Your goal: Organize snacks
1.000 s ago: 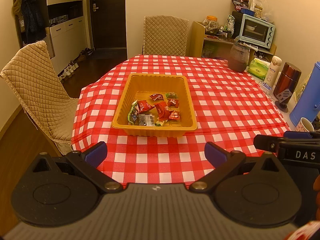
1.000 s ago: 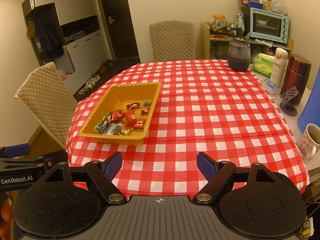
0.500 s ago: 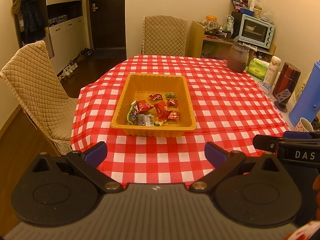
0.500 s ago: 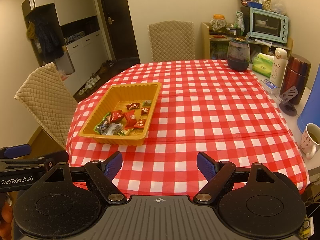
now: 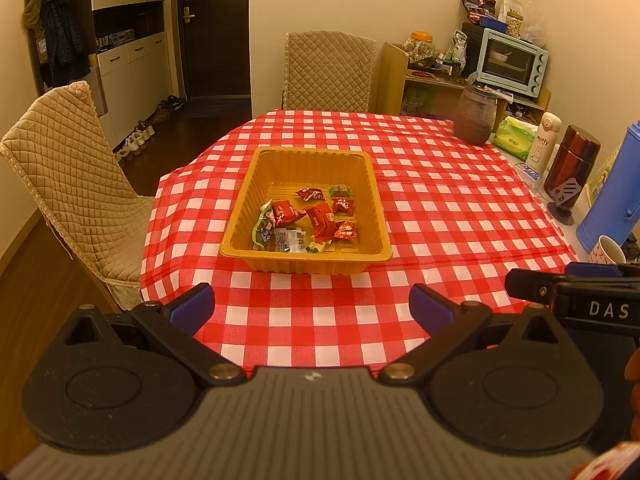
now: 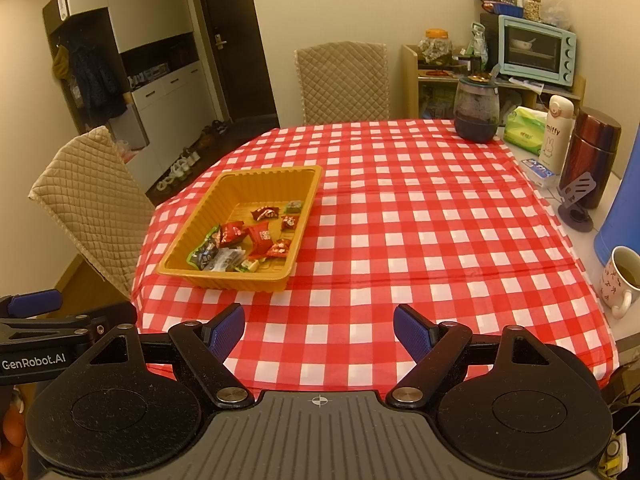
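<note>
Snacks (image 5: 308,220) in red and green wrappers lie heaped in the near half of an orange tray (image 5: 240,216) on the checkered surface (image 5: 440,216); left tongs (image 5: 311,307) and right tongs (image 6: 319,328) hover near its edge, both gaping, empty.

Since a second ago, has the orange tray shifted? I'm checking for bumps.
No. The orange tray sits on the same checks of the red tablecloth in both views.
</note>
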A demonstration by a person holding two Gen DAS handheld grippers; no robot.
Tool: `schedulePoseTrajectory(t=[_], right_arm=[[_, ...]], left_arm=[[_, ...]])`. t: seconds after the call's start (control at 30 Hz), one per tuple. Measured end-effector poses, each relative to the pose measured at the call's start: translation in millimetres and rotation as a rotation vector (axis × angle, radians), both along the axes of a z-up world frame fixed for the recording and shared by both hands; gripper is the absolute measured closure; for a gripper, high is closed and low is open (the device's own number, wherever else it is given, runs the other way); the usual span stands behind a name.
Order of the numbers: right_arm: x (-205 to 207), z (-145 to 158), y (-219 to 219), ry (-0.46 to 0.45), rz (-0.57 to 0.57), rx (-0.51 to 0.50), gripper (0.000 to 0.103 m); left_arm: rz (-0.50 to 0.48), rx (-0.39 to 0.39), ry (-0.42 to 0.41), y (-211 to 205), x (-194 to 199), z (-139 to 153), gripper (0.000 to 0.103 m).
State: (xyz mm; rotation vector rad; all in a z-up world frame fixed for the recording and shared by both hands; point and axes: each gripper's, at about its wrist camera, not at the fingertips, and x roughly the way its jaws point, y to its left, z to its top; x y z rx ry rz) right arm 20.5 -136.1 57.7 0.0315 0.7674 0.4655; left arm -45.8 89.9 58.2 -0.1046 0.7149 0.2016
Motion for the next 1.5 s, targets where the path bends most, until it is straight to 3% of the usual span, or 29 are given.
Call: schedulePoseTrajectory(t=[1.5], right_arm=[[1.9,0.2,-2.5,0.002,-0.002,-0.001,0.022]], left_arm=[[-0.017,-0.013,-0.011,-3.2,4.2,0.9,0.0]])
